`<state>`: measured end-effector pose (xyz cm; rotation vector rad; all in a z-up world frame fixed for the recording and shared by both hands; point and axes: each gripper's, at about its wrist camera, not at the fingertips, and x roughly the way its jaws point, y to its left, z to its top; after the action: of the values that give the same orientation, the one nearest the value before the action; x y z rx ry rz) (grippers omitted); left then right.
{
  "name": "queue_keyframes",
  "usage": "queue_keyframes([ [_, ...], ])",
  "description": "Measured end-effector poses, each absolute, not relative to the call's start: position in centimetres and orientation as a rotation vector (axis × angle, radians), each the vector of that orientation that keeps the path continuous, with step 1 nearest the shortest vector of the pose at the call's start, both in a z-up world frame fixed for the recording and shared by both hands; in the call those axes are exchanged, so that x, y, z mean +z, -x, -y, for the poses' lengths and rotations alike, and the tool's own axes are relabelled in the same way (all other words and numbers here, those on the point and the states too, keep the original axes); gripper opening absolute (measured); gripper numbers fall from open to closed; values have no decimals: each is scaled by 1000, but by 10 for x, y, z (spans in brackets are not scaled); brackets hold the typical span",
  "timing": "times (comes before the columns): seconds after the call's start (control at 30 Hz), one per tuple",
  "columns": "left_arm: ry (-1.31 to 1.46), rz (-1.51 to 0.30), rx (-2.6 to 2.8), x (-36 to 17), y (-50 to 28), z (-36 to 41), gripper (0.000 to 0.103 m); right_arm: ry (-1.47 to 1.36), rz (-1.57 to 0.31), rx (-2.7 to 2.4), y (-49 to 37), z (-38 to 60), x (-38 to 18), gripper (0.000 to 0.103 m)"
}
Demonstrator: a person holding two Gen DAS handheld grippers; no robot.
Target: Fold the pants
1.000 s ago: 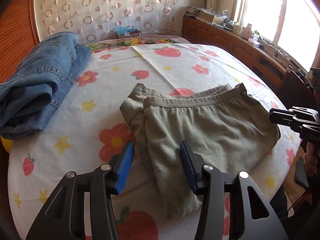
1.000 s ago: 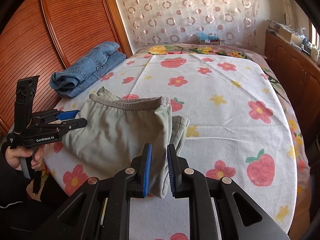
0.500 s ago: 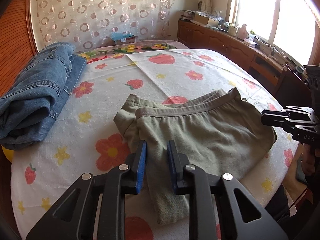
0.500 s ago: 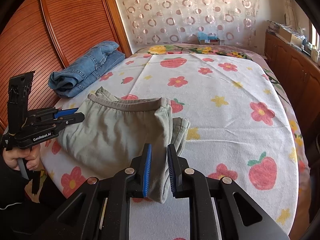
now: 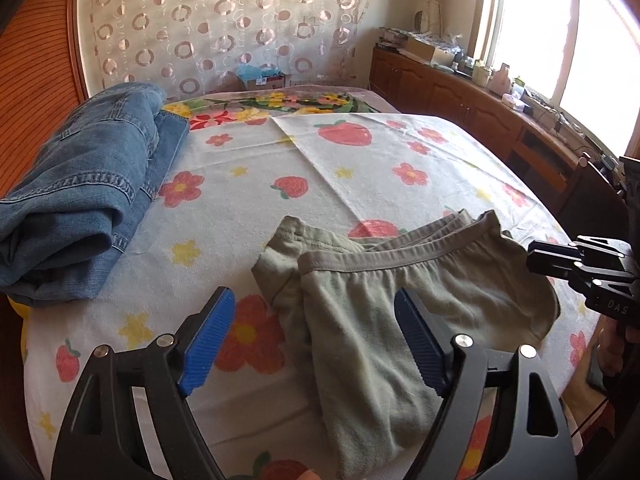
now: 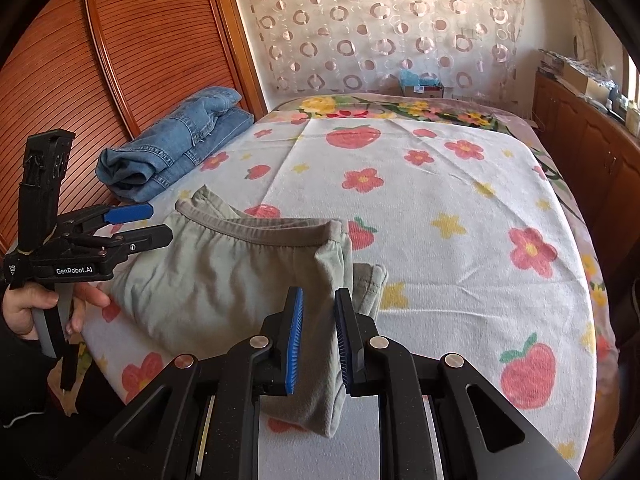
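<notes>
Pants (image 5: 400, 312), olive-green and already folded into a compact bundle, are seen lying near the front edge of the bed (image 5: 360, 160), with folded jeans (image 5: 80, 200) well apart at far left. On the left, the left hand-held gripper (image 5: 316, 340) has just been released: pinched half a second ago, its jaws are now spread wide over the cloth. On the right, the right hand-held gripper (image 6: 318, 344) is kept clenched on the bundle's right edge. The fold is judged nearly finished.

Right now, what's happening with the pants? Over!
Left gripper open above green pants. Right gripper shut on pants' near fold. Folded jeans lie apart, not in the way.
</notes>
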<state>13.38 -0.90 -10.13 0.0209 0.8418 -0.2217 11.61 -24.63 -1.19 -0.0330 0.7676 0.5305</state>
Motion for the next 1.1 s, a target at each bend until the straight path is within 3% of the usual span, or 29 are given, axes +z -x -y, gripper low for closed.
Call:
queue_keyframes([
  [0.2,-29,-875,-223,-111,-140,7,82,54,-765,525,-130,239,-15,18],
  [0.27,-24,-890,-223,-115,-143,6,82,88,-763,491,-136,235,-17,31],
  [0.43,-3,-922,-232,-124,-150,2,82,73,-788,454,-143,236,-25,40],
  [0.83,20,-907,-242,-127,-152,0,82,31,-834,473,-156,233,-33,40],
  [0.9,19,-903,-241,-127,-152,0,82,35,-833,478,-156,230,-34,40],
  [1.0,13,-904,-236,-127,-152,1,82,23,-842,505,-159,228,-36,15],
  [1.1,-8,-908,-238,-127,-153,3,82,46,-828,505,-156,224,-38,14],
])
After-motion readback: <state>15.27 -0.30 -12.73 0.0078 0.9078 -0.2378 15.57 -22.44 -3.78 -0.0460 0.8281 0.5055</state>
